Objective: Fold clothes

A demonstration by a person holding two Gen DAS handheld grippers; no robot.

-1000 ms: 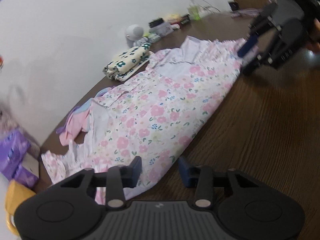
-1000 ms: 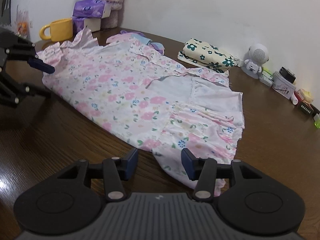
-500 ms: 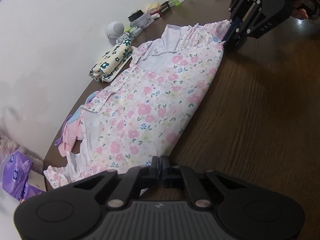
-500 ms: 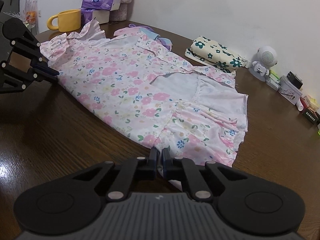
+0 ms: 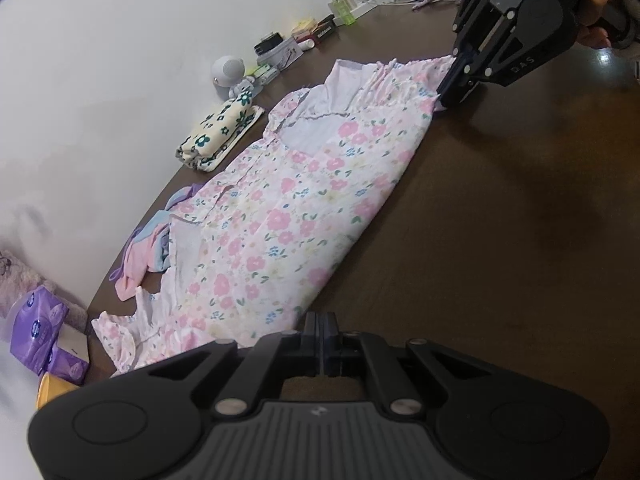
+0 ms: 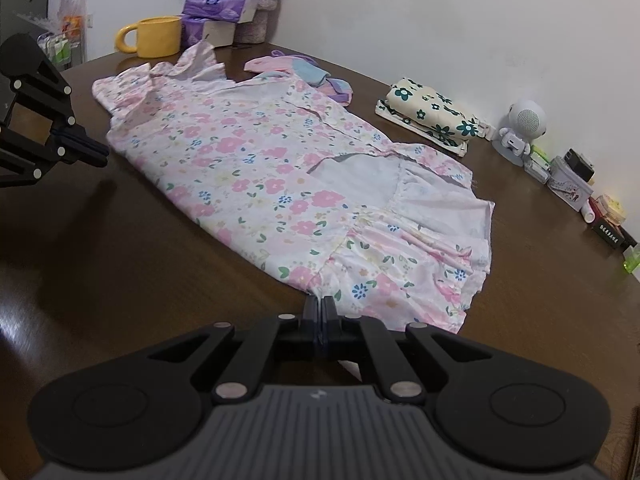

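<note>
With the left claw and right claw each clenched on the near edge of the floral dress lying flat on the desk, lift both evenly and carry that edge across.

A yellow mug at the desk's far corner is mostly hidden behind the left gripper's body. A hand is cut off by the picture's edge. Labels on small boxes along the wall edge are too small to read.
</note>
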